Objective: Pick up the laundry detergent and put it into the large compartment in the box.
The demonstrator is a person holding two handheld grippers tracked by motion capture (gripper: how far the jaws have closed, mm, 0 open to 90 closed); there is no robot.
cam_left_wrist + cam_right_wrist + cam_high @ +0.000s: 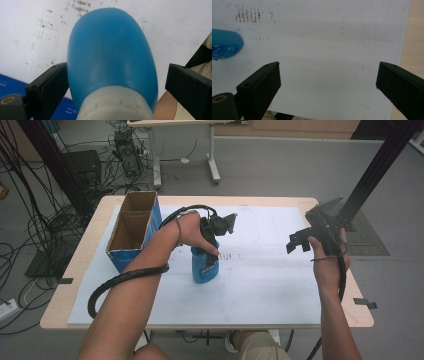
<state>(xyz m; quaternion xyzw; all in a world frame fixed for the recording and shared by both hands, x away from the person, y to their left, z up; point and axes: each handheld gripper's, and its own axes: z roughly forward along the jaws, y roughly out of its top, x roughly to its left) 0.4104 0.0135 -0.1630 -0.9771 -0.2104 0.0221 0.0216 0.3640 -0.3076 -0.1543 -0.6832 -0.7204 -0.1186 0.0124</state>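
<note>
A blue plastic bottle with a pale cap stands upright on the white sheet near the table's middle. My left gripper points down over its top, held by the person's left hand. In the left gripper view the bottle sits between the open jaws of the left gripper; the left jaw is at the bottle's side and a gap remains at the right jaw. My right gripper is held above the sheet's right part, open and empty. The bottle's base shows in the right gripper view.
An open cardboard box with blue sides and two compartments stands at the sheet's back left corner. Brown smudges mark the sheet beside the bottle. The wooden table edge lies right of the sheet. Cables and a dark frame post surround the table.
</note>
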